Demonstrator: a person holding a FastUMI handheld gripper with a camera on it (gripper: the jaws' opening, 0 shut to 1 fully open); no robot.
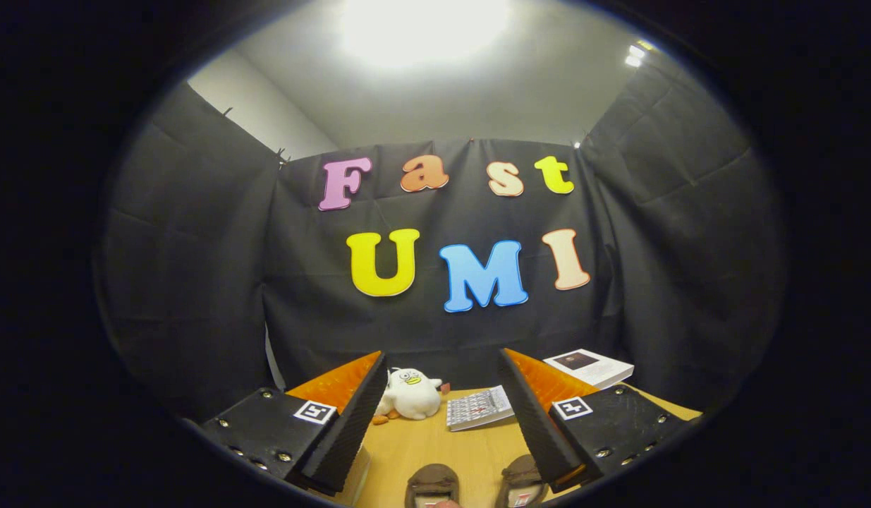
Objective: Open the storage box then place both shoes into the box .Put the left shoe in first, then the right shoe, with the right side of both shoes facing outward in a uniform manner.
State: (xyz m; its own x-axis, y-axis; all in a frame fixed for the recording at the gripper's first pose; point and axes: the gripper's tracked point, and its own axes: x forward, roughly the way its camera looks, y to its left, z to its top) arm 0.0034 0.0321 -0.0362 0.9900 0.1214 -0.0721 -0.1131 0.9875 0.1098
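The hand-held gripper [439, 416] hangs above the table [435, 441] with its fingers spread wide, grasping nothing. Two brown shoes [432, 485] lie side by side between the fingers. Beyond them sit a plush duck [411, 392] and a calendar [479, 408].

I see a white plush duck [411, 392] far left on the wooden table [435, 444], a small calendar [479, 408] right of it, and a book [590, 367] far right.
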